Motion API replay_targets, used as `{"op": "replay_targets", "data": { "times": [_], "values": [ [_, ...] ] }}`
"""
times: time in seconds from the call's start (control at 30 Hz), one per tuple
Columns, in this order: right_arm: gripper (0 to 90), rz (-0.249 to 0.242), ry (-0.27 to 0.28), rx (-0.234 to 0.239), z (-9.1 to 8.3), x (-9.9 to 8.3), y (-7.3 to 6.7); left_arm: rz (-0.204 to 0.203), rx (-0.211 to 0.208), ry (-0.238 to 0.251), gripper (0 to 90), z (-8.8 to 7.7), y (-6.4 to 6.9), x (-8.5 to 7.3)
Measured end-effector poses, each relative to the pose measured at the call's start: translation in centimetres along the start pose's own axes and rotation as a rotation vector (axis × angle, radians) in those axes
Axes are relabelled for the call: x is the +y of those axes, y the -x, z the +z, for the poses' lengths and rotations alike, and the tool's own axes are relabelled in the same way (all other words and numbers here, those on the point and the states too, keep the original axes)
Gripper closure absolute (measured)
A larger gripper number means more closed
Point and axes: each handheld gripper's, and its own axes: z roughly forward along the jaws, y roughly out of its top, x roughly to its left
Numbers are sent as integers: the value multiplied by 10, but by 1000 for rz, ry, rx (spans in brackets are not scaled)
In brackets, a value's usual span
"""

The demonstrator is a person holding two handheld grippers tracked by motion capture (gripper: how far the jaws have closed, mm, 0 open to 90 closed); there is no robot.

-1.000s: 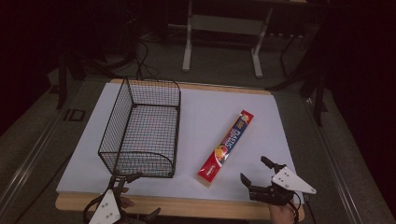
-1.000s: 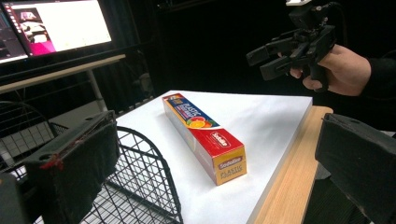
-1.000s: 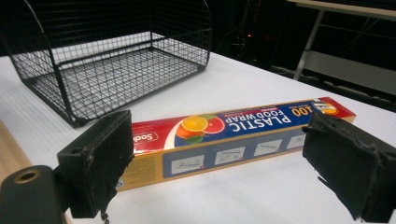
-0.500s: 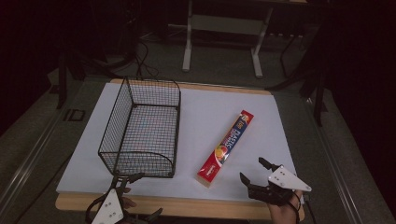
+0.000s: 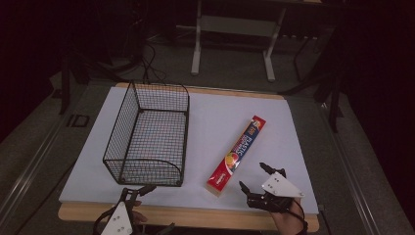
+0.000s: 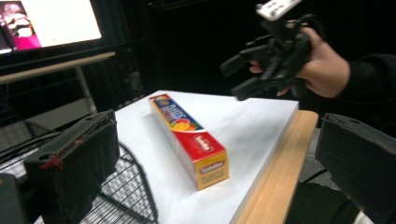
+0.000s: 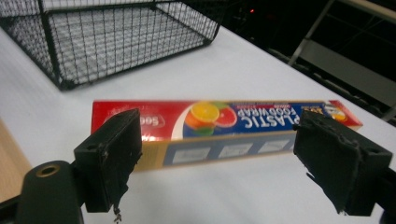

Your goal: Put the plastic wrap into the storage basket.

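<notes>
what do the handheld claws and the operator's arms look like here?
Both are black two-jaw units. The right claw carries a grey three-cornered plate with small holes, as does the left claw, and a dark cable loops beside the left one. The jaws are blocky black pads, frayed at the edges, with a red fleck on one left pad. The right hand emerges from a black sleeve.

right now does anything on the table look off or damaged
Nothing stands out. The plastic wrap box lies flat and intact on the white mat, apart from the upright wire basket. Both grippers are open.
</notes>
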Motion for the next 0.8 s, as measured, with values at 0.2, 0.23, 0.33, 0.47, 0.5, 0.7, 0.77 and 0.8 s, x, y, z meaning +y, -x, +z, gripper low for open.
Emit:
{"op": "replay_targets", "data": {
  "times": [0.2,0.23,0.33,0.47,0.5,0.7,0.77,0.8],
  "values": [
    [98,-19,-4,-97,6,10,-8,16,-9,-13,2,1,2,0],
    [98,22,-1,-73,9,15,-7,20,-9,-10,2,1,2,0],
    [98,33,4,-72,14,23,-7,22,-16,-16,2,2,2,-1],
    [99,21,6,-86,22,37,-5,23,-22,-16,2,3,2,-1],
    [99,21,6,-86,22,37,-5,28,-19,-16,2,3,2,-1],
    [104,61,32,-140,35,57,-2,26,-23,-15,2,3,2,0],
    [103,58,42,-159,36,58,-3,19,-26,-15,2,3,3,0],
    [100,80,62,-169,39,63,-3,16,-28,-12,2,3,3,0]
  ]
}}
